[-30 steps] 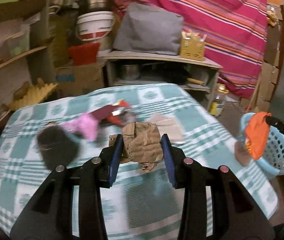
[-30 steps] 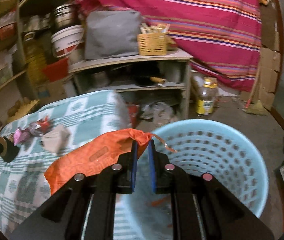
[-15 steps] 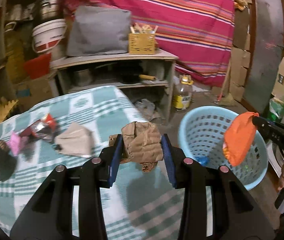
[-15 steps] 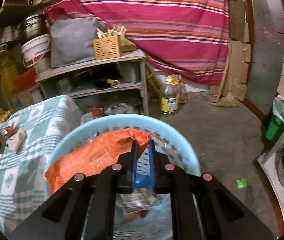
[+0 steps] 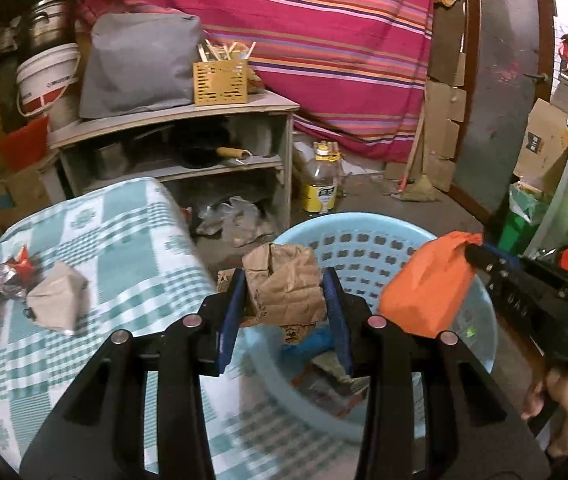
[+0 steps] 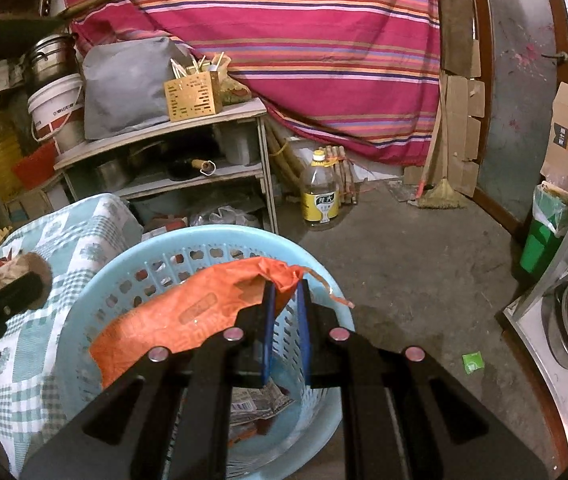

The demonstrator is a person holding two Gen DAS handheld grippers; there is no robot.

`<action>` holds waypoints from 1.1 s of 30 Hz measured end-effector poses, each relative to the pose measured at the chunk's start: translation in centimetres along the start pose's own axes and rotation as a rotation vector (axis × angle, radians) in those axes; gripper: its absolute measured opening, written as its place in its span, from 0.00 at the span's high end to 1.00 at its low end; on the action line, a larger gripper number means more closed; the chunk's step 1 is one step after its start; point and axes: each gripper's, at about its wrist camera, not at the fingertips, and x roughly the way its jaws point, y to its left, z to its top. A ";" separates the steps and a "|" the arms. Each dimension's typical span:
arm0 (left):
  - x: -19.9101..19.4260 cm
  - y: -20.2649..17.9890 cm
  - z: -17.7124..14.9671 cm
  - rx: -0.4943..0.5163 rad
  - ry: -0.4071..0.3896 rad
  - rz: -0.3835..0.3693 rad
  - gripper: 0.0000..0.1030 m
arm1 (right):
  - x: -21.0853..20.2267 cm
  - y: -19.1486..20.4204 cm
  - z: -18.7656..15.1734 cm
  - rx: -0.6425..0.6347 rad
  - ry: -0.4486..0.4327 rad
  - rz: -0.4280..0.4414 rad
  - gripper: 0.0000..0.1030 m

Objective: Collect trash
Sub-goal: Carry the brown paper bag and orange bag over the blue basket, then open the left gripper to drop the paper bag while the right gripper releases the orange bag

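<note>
My left gripper (image 5: 284,280) is shut on a crumpled brown paper bag (image 5: 284,284) and holds it over the near rim of the light blue basket (image 5: 364,240). My right gripper (image 6: 285,286) is shut on an orange wrapper (image 6: 187,316) and holds it above the same basket (image 6: 155,264); that wrapper also shows in the left wrist view (image 5: 428,288). Trash lies in the basket's bottom (image 6: 259,404). More trash stays on the checked tablecloth (image 5: 123,240): a crumpled beige paper (image 5: 57,300) and a red and silver wrapper (image 5: 13,272).
A wooden shelf unit (image 5: 179,148) with pots stands behind the table. An oil bottle (image 6: 320,192) and a broom (image 6: 440,188) stand on the concrete floor. A green bin (image 6: 544,236) is at the right. A striped cloth (image 5: 304,40) hangs at the back.
Both grippers moved right, away from the table and over the basket. The left one carried the brown paper bag to the basket's rim; the right one carried the orange wrapper above it.
</note>
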 end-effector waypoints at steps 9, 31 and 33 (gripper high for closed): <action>1.1 -0.6 1.1 -0.010 -0.005 -0.020 0.52 | 0.3 -0.2 -0.1 -0.008 0.004 -0.020 0.89; -7.0 14.1 -2.1 -0.117 -0.057 0.276 0.06 | 0.9 5.8 -0.5 -0.047 0.077 -0.004 0.38; -8.0 16.6 -2.8 -0.134 -0.063 0.323 0.06 | 0.7 6.6 -0.3 -0.050 0.065 -0.001 0.33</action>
